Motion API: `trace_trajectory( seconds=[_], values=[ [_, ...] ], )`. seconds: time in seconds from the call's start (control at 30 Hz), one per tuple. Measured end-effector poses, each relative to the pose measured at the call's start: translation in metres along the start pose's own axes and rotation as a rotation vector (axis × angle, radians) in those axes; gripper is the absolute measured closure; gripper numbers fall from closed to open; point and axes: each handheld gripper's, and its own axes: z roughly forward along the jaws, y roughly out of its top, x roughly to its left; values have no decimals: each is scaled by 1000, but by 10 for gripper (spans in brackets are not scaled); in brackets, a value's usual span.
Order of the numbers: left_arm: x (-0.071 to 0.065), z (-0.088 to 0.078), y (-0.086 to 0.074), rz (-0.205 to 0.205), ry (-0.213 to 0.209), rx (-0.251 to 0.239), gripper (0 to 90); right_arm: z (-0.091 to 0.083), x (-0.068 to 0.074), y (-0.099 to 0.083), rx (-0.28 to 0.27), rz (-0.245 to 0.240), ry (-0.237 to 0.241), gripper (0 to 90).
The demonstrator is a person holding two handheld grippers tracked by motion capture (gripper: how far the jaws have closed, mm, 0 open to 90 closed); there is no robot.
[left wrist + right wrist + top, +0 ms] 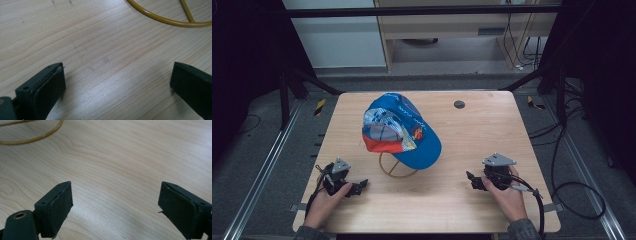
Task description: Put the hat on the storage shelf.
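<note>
Risk I see: blue printed fabric cap (404, 131) on its yellow wire stand (396, 170), at twelve o'clock from my wide-open left gripper (361, 186) and right gripper (470, 179), could topple if nudged.

The right gripper (115, 205) has its two black jaws spread wide apart, rising from the lower corners with nothing between them but bare wood. Beneath them lies the light, grained table (130, 157). In the upper left corner, a curved length of yellow wire ring (47, 135) rests flat on the table, well apart from the jaws.
</note>
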Motion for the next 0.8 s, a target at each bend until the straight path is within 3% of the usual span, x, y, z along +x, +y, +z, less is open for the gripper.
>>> trace_trajectory(
  seconds=[0.8],
  values=[
    [0, 0, 0, 0, 0, 0, 0, 26, 11, -8, 73, 47, 41, 82]
  ],
)
